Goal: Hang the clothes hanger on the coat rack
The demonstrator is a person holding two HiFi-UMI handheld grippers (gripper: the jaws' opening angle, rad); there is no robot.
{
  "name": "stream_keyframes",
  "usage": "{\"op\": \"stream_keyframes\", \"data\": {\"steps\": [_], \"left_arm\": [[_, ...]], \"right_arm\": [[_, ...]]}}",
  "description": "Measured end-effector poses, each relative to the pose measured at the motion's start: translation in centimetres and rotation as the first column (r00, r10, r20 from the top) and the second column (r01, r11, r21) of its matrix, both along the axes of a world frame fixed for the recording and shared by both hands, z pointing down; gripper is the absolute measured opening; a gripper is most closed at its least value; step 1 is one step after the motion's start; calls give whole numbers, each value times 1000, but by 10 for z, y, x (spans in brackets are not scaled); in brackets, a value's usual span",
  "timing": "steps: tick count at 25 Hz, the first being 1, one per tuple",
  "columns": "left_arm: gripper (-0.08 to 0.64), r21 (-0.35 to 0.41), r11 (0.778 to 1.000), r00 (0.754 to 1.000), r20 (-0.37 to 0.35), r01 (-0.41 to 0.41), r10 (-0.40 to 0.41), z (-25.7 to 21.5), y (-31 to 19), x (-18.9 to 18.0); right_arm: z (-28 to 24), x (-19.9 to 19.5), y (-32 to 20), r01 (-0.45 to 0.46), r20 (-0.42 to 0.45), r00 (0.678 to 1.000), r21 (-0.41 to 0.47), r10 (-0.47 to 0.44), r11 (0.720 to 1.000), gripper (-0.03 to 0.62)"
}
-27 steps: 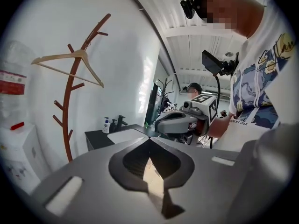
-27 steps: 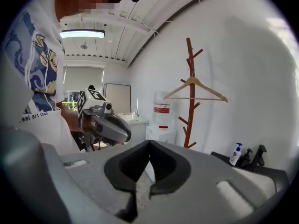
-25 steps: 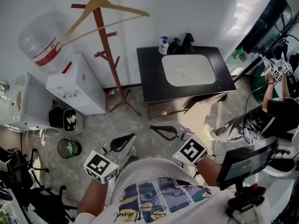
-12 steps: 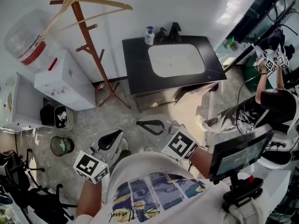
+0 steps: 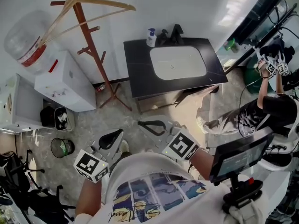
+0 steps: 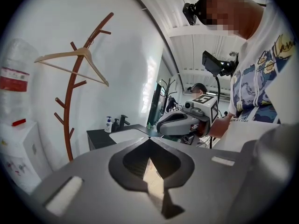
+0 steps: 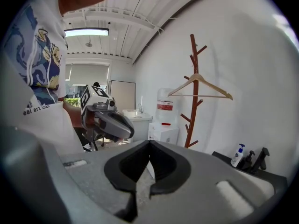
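Note:
A pale wooden clothes hanger (image 5: 93, 3) hangs from an upper peg of the brown coat rack (image 5: 88, 45) by the white wall. It also shows in the left gripper view as the hanger (image 6: 74, 59) on the rack (image 6: 72, 111), and in the right gripper view as the hanger (image 7: 201, 87) on the rack (image 7: 193, 101). My left gripper (image 5: 117, 135) and right gripper (image 5: 142, 124) are held low, close to the person's body and far from the rack. Both are shut with nothing between the jaws. Each gripper view shows the other gripper: the right one (image 6: 161, 125) and the left one (image 7: 128, 129).
A white water dispenser (image 5: 60, 78) with a bottle stands left of the rack. A black counter with a white sink (image 5: 175, 66) is to its right. A waste bin (image 5: 60, 147) sits on the floor, a monitor on a stand (image 5: 238, 155) at lower right, another person (image 5: 266, 106) beyond.
The head view has shifted, so the rack and sink sit slightly further left and higher in the picture. Both grippers stay shut near the body. The hanger stays on the rack.

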State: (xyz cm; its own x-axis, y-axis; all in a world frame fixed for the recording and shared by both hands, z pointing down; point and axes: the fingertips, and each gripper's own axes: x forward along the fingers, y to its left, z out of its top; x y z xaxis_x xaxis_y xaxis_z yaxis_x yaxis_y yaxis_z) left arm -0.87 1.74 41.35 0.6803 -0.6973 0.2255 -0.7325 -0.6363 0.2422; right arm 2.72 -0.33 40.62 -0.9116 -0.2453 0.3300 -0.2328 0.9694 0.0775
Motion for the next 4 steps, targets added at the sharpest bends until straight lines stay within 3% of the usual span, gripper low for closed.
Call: {"op": "stream_keyframes", "data": {"steps": [4], "left_arm": [[3, -3, 1000, 1000, -5, -24, 24, 3, -3, -6]], "right_arm": [[2, -4, -7, -27, -18, 999, -1, 27, 1000, 2]]}}
